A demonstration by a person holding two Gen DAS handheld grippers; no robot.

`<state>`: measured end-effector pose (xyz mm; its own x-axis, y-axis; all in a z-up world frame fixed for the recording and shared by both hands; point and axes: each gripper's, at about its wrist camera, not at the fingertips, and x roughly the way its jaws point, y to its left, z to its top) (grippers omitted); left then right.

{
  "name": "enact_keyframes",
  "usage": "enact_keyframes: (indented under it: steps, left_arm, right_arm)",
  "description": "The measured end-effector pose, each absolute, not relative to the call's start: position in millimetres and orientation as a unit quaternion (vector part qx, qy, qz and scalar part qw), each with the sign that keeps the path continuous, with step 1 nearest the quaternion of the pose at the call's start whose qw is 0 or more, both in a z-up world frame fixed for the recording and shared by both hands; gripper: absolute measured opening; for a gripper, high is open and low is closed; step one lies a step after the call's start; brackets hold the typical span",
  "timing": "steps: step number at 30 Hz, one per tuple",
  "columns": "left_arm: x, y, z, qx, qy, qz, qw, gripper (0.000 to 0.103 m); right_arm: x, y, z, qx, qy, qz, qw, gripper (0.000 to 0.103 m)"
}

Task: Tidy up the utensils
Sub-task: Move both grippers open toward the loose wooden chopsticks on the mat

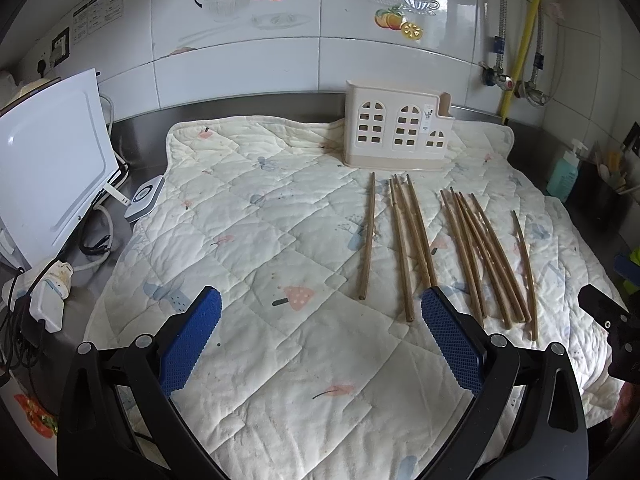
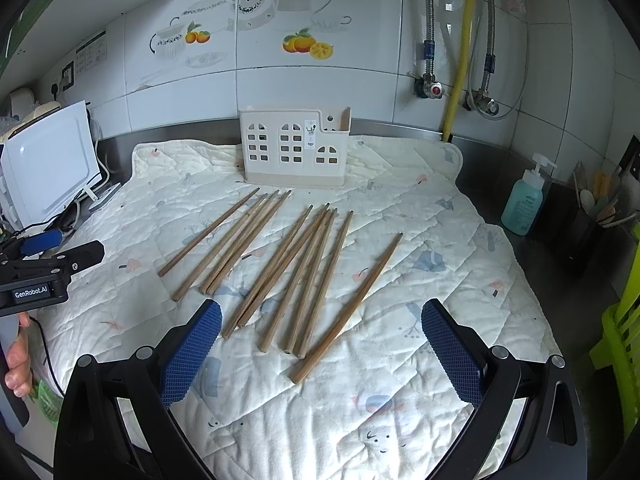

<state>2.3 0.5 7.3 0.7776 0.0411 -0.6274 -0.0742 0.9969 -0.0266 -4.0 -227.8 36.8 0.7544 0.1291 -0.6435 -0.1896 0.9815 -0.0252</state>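
Several brown wooden chopsticks (image 1: pixel 416 240) (image 2: pixel 304 276) lie loose on a quilted cream cloth (image 1: pixel 260 240) (image 2: pixel 400 360), their tips pointing toward a cream house-shaped utensil holder (image 1: pixel 396 132) (image 2: pixel 294 146) that stands upright at the cloth's far edge. My left gripper (image 1: pixel 320 312) is open and empty, hovering over the cloth just left of the chopsticks' near ends. My right gripper (image 2: pixel 320 320) is open and empty, with the near ends of several chopsticks between its blue pads (image 2: pixel 452 352). The left gripper also shows in the right wrist view (image 2: pixel 52 268), and the right one in the left wrist view (image 1: pixel 608 316).
A white appliance (image 1: pixel 48 168) with cables and a power strip (image 1: pixel 48 296) sits left of the cloth. A blue soap bottle (image 2: pixel 524 204) and a dark utensil pot (image 2: pixel 584 220) stand at the right. Pipes and valves (image 2: pixel 460 92) run along the tiled wall behind. A green rack (image 2: pixel 624 332) is at the far right.
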Motion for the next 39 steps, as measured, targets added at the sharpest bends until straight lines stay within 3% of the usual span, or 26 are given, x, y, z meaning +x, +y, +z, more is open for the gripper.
enact_keyframes:
  steps: [13,21,23,30,32,39]
  left_arm:
    - [23.3,-5.9,-3.4,-0.021,0.35,0.012,0.936,0.097]
    - [38.5,-10.3,-14.7,-0.015,0.366,-0.008,0.93,0.08]
    - [43.7,-10.6,-20.2,-0.016,0.374,-0.015,0.927,0.075]
    - [60.5,-4.3,-39.9,-0.043,0.402,-0.035,0.914,0.053]
    - [63.7,-4.7,-45.1,-0.041,0.409,-0.036,0.911,0.052]
    - [66.4,-5.2,-51.9,-0.038,0.416,-0.049,0.907,0.048]
  right_arm:
    - [5.3,-239.5,20.2,-0.039,0.367,0.071,0.927,0.096]
    - [12.9,-243.8,10.2,-0.018,0.378,0.069,0.923,0.094]
    - [16.8,-245.5,5.4,-0.005,0.386,0.071,0.92,0.079]
    - [26.9,-245.5,-10.7,0.002,0.413,0.068,0.908,0.061]
    - [28.2,-243.3,-14.4,0.002,0.419,0.068,0.905,0.052]
    - [23.2,-236.6,-24.9,0.017,0.434,0.07,0.898,0.035]
